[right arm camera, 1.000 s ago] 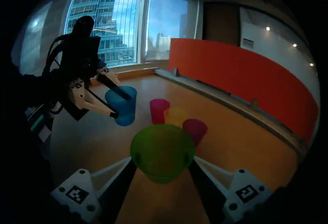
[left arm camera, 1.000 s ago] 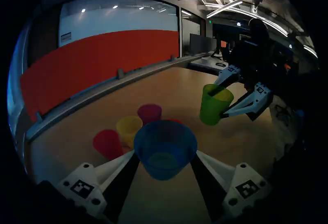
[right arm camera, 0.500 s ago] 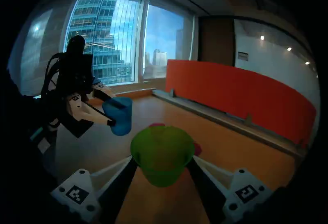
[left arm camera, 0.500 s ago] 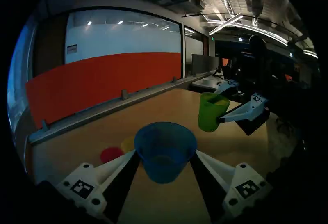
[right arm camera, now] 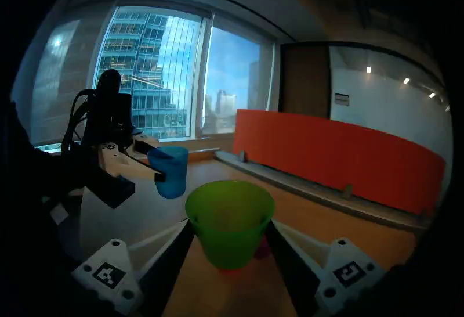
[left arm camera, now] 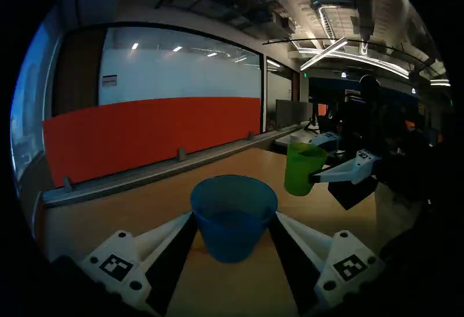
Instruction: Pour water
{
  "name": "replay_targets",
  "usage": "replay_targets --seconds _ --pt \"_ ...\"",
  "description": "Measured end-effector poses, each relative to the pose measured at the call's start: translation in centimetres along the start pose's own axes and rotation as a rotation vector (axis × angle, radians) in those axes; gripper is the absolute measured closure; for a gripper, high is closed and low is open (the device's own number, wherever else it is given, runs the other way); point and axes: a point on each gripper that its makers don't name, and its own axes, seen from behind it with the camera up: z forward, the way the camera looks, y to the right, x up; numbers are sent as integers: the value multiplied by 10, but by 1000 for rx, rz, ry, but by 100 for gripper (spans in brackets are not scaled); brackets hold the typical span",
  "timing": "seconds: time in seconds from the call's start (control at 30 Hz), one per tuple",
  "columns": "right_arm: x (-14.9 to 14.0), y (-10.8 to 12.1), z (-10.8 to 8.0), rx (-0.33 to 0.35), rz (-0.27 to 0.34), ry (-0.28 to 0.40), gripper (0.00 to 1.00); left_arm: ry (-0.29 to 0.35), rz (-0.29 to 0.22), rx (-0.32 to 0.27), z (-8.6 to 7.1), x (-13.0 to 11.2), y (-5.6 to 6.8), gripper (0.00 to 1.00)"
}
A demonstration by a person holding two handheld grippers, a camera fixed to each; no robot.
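Note:
My left gripper (left arm camera: 234, 224) is shut on a blue plastic cup (left arm camera: 234, 215), held upright above the wooden table (left arm camera: 116, 212). In the right gripper view the same blue cup (right arm camera: 169, 170) hangs at the left, clamped in the left gripper (right arm camera: 159, 173). My right gripper (right arm camera: 230, 230) is shut on a green cup (right arm camera: 229, 221), also upright. From the left gripper view the green cup (left arm camera: 303, 168) floats at the right, in the right gripper (left arm camera: 313, 175). The two cups are apart, at about the same height. A sliver of a red cup (right arm camera: 261, 250) peeks out below the green one.
An orange partition (left arm camera: 145, 131) with a grey ledge runs along the table's far edge. Tall windows (right arm camera: 151, 79) with city towers stand behind the left gripper. A dark figure (left arm camera: 371, 125) holds the right gripper.
Both grippers have risen and tipped up with their cups. The red, yellow and magenta cups on the table have dropped out of sight below the held cups.

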Motion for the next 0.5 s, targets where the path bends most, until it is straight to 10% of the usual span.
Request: replay_targets --seconds 0.5 --pt "23 3 4 1 7 70 10 62 -11 -1 -2 17 1 17"
